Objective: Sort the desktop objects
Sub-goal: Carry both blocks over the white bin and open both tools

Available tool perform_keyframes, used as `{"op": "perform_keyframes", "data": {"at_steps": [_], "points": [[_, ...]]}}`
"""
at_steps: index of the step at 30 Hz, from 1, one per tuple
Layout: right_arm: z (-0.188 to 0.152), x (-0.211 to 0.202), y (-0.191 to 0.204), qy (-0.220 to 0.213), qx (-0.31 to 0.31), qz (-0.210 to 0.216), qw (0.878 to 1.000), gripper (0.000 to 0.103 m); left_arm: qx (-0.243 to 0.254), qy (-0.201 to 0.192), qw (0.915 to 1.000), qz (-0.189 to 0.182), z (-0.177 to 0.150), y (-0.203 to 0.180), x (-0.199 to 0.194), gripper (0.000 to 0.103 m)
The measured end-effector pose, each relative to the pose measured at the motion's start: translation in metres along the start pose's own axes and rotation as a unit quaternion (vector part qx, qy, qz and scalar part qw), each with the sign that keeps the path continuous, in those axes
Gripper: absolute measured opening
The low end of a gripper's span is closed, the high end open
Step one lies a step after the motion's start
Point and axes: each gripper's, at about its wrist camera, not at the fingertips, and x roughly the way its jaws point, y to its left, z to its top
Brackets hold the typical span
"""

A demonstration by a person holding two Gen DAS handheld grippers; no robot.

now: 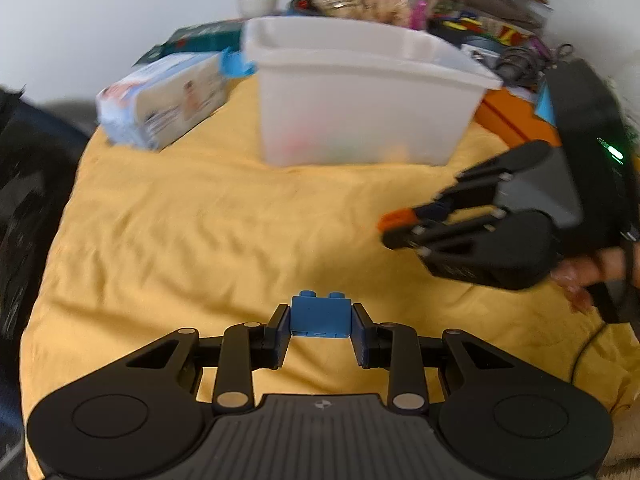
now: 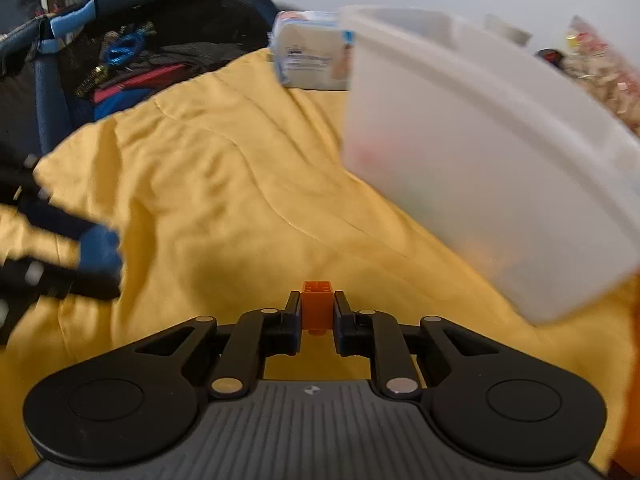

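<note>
Left wrist view: my left gripper [image 1: 320, 322] was clamped on a small blue plastic building brick [image 1: 320, 314], studs up, pads on its two flat side faces, held above the wrinkled yellow cloth [image 1: 200, 220]. Ahead stood the translucent white plastic bin [image 1: 360, 92], faint coloured shapes showing through its wall; contents not identifiable. A white tissue pack [image 1: 164, 100] lay left of the bin. My right gripper [image 1: 394, 224] appeared at right, closed on a small orange plastic brick [image 1: 394, 216]. Right wrist view: the right gripper [image 2: 317, 310] pinched the orange brick [image 2: 317, 304] by its side faces, hollow underside towards the camera, the bin [image 2: 480, 140] near on the right. Judgement: both bricks are light, rigid and smooth, so flat sides are the sound hold; little risk of damage.
</note>
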Motion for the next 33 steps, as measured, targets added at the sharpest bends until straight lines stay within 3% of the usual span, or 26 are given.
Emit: {"op": "perform_keyframes", "data": {"at_steps": [6,11,18,22,28,33], "points": [[-0.028,-0.042,-0.033,-0.001,0.061,-0.049,0.997,0.017,0.043,-0.041,0.9977,-0.033,0.033,-0.023,-0.001,0.035],[-0.029,-0.081,-0.057,-0.028,0.092,-0.094,0.991,0.017,0.075,-0.09,0.9923,-0.041,0.08,-0.034,-0.009,0.035],[0.023,-0.128,-0.091,-0.12,0.101,-0.159,0.975,0.017,0.1,-0.174,0.9792,-0.028,0.159,-0.035,-0.029,0.035],[0.056,-0.134,-0.103,-0.154,0.105,-0.178,0.966,0.017,0.123,-0.198,0.9719,-0.032,0.19,-0.035,-0.03,0.035],[0.091,-0.105,-0.123,-0.163,0.137,-0.169,0.962,0.017,0.111,-0.177,0.9775,-0.028,0.223,-0.026,0.008,0.035],[0.098,-0.053,-0.14,-0.115,0.154,-0.159,0.969,0.017,0.097,-0.119,0.988,-0.017,0.233,-0.015,0.069,0.035]]}}
